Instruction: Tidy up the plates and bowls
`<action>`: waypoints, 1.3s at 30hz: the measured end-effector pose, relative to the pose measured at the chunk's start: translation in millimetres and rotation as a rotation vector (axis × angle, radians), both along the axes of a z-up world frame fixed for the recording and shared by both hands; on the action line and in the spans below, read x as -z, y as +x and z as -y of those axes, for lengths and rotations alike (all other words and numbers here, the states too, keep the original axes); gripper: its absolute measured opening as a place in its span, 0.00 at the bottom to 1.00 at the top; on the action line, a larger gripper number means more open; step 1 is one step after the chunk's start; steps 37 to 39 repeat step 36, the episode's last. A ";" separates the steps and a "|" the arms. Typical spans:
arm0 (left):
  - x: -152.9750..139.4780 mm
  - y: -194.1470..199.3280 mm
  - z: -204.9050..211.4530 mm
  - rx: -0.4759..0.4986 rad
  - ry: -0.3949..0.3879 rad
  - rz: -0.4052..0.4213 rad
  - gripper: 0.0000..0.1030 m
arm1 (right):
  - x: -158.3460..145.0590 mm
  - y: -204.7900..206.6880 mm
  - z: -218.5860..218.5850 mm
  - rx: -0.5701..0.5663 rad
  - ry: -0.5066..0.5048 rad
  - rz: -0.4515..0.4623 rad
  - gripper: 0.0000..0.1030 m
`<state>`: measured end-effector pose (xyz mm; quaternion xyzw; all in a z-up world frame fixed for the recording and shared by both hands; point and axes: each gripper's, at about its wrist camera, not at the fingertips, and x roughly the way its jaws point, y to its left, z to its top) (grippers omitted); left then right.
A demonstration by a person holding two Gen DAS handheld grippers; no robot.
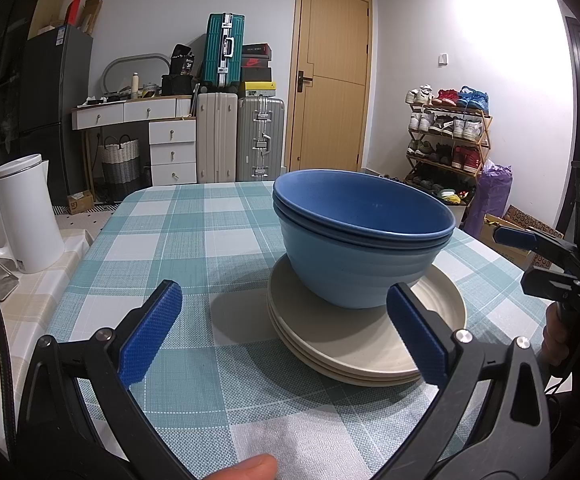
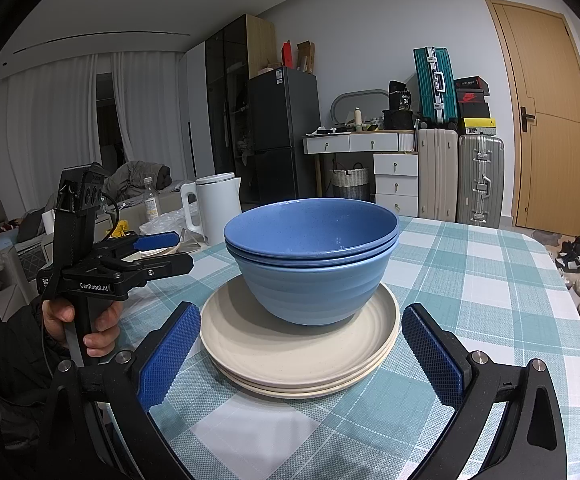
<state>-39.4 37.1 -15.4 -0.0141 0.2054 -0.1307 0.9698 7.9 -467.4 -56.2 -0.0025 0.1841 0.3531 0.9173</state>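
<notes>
Left hand-held gripper point(image 1: 283, 334): blue-padded fingers spread wide, pinching nothing, hovering low over the checked surface point(image 1: 193, 240). Just ahead of it and slightly toward its right finger: stack of cream plates point(image 1: 330, 344), three rims visible, lying flat on the cloth. Right finger overlapping the near edge of the plates in this view (contact impossible to confirm). On top of the plates: nested blue bowls point(image 1: 362, 232), upright, darker bowl sitting inside paler ones. A fingertip visible at the bottom edge of the left view.

Right hand-held gripper point(image 2: 301, 354): likewise spread, empty, both fingers flanking the near rim of the same plates point(image 2: 290, 356), plates lying between and just beyond the pads. Bowls point(image 2: 314, 264) centred straight ahead, resting on the top plate.

To the left of the right gripper, well apart from the stack: the left gripper seen side-on point(image 2: 161, 252), gripped by a hand point(image 2: 89, 320) on its black handle.

Farther off, left of the stack: white kettle point(image 1: 21, 216) on an adjoining table. Beyond the surface: suitcases point(image 1: 241, 136), white drawers point(image 1: 171, 152), wooden door point(image 1: 330, 80), shoe rack point(image 1: 446, 136) against the wall.
</notes>
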 end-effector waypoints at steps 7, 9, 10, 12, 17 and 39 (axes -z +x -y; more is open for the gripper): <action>0.2 0.1 0.0 0.000 0.000 0.000 0.99 | 0.1 0.1 -0.1 0.000 0.000 0.000 1.00; 0.3 0.0 0.2 0.000 0.000 0.001 0.99 | 0.0 -0.2 -0.1 0.000 0.000 0.000 1.00; 0.3 0.0 0.1 0.000 0.000 0.001 0.99 | 0.0 -0.3 -0.2 0.000 0.000 0.000 1.00; 0.4 0.1 0.1 0.000 0.001 0.001 0.99 | 0.0 -0.2 -0.3 0.000 -0.001 0.000 1.00; 0.5 0.0 0.3 0.001 0.001 0.001 0.99 | 0.0 -0.2 -0.3 0.000 -0.001 0.000 1.00; -0.2 1.6 -1.0 -0.006 0.003 -0.004 0.99 | 0.2 -0.4 -0.7 0.000 -0.001 0.001 1.00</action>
